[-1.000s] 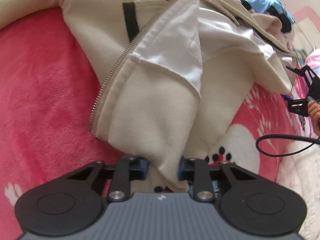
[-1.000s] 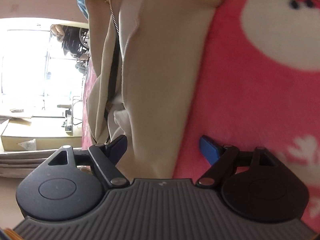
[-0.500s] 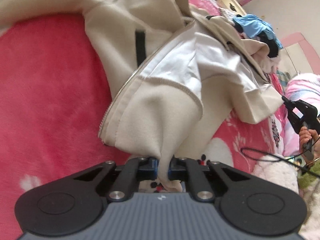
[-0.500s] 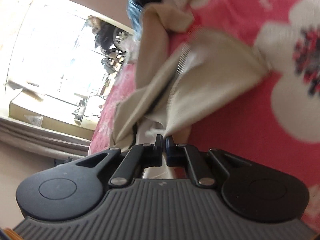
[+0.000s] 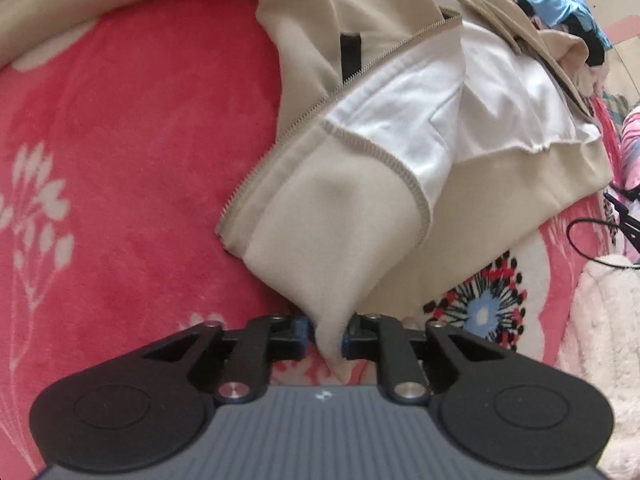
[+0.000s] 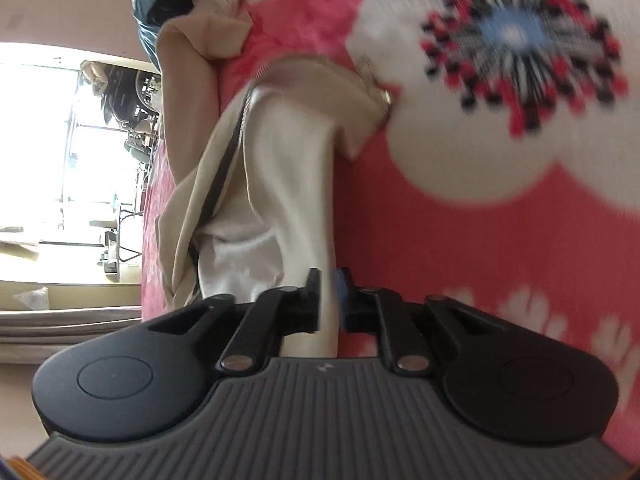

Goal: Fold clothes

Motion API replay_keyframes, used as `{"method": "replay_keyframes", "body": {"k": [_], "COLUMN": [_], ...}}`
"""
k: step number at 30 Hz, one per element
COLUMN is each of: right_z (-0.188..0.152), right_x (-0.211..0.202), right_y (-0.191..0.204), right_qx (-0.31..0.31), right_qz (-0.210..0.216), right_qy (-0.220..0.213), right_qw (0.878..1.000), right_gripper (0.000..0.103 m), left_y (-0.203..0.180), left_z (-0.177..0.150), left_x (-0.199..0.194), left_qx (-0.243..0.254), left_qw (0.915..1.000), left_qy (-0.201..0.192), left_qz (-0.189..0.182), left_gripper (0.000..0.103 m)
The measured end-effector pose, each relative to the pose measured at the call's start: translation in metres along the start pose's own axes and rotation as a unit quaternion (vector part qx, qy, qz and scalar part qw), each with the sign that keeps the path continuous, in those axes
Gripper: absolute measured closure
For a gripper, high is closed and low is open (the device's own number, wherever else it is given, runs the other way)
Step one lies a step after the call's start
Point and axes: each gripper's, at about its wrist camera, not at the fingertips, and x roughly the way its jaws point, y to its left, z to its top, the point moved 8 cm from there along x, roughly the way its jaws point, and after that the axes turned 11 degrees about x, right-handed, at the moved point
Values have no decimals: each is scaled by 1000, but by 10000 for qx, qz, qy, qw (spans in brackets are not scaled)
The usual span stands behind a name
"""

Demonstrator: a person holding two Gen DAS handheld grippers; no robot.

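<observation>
Surroundings: clothes pile [image 5: 560,12] lying behind, on pink floral blanket [image 5: 120,160].
Garment: beige zip jacket [image 5: 320,216] showing white lining.
Fingers: left gripper [image 5: 326,340] and right gripper [image 6: 328,300] are easing apart, hem still pinched in both.

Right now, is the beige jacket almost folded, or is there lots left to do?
Lots left. No fold looks finished: the beige jacket lies open on the pink blanket, white lining showing. In hand: the left hand-held gripper and right hand-held gripper each have a jacket edge between jaws that are opening slightly. The folding itself remains.
</observation>
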Motion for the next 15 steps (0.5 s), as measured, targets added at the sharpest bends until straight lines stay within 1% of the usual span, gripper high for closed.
{"method": "replay_keyframes", "body": {"k": [2,3,4,5,7,8,10,14,15], "right_z": [-20,-33,-47,-62,-90,-106,-131,-165,-169], "right_x": [-5,-8,-11,-11,-9,-4,6,29,34], "right_y": [5,10,15,20,28,31,33,19,15], "right_qx": [-54,-120,-189,-265,-362,-404,-499,-892,-985], "right_qz": [53,98,138,157,199,199,119,-430,-477], "right_qy": [138,242,350,476,718,861,1027,852,761], "right_qw": [9999,9996,9991,9984,9966,9953,9934,9914,9911], "right_gripper": [64,61,56,51,49,47,44,44,44], "left_y": [-4,-7,-9,-11,-15,-17,-18,-16,-16], "left_z": [0,0,1,1,1,0,-2,-8,-9], "left_x": [2,2,3,4,6,7,8,6,6], "left_qx": [96,156,228,298,413,464,502,416,382], "left_qw": [9999,9999,9997,9995,9990,9987,9983,9980,9979], "left_qy": [-38,-68,-94,-121,-189,-224,-300,-475,-508], "left_qz": [-5,-5,-6,-5,28,45,85,91,85], "left_gripper": [67,64,58,55,50,49,48,46,46]}}
